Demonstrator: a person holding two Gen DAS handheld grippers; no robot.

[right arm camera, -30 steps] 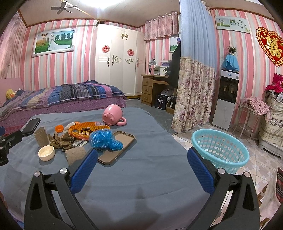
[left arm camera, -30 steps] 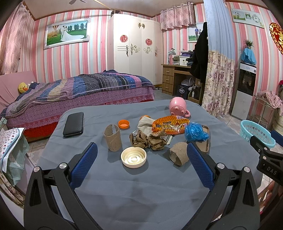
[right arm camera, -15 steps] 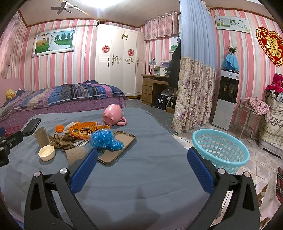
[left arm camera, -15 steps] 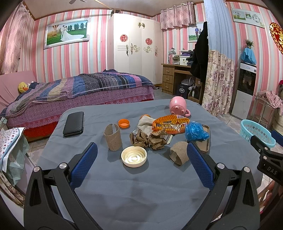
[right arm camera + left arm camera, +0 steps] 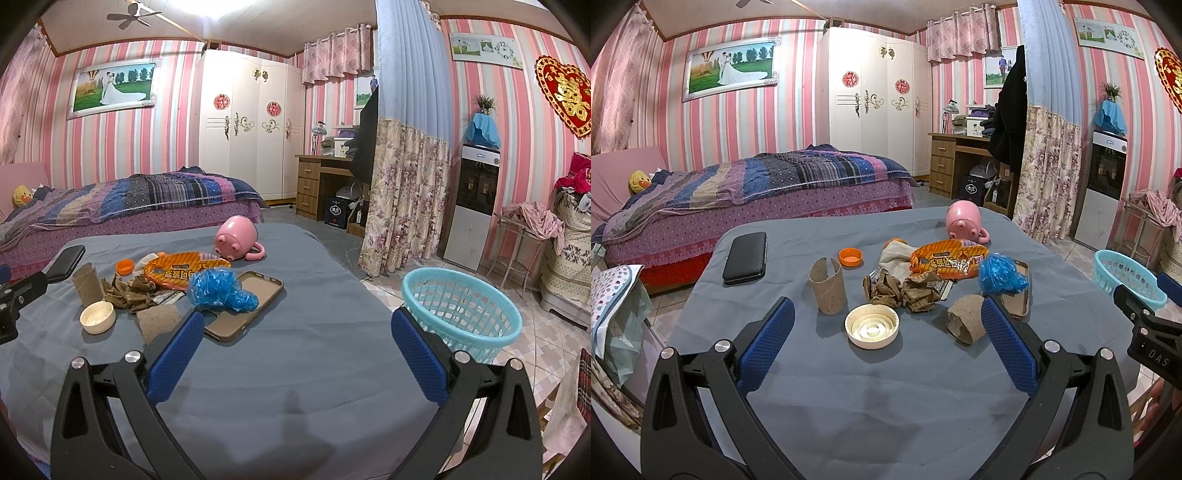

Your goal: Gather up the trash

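The trash sits in a loose cluster on the grey-blue tablecloth (image 5: 886, 406), and the white round lid (image 5: 871, 325) lying open side up serves as the landmark. Just behind the lid lies the crumpled brown paper (image 5: 905, 291); behind that, the orange snack wrapper (image 5: 947, 260). Left of the lid and slightly behind stands a torn cardboard tube (image 5: 827, 286), upright, with a small orange cap (image 5: 850, 256) further behind it. Right of the lid lies a second torn cardboard piece (image 5: 966, 320), and behind that a crumpled blue plastic bag (image 5: 1001, 273) rests on a tan phone case (image 5: 245, 304). Far behind the lid a pink mug (image 5: 964, 221) lies tipped over; a black case (image 5: 745, 257) lies well to its left.

The left gripper (image 5: 886, 343) hovers near the lid, jaws spread wide, holding nothing. The right gripper (image 5: 295, 354) is likewise spread and empty, well right of the lid, with the turquoise basket (image 5: 461, 306) on the floor beyond the table edge.
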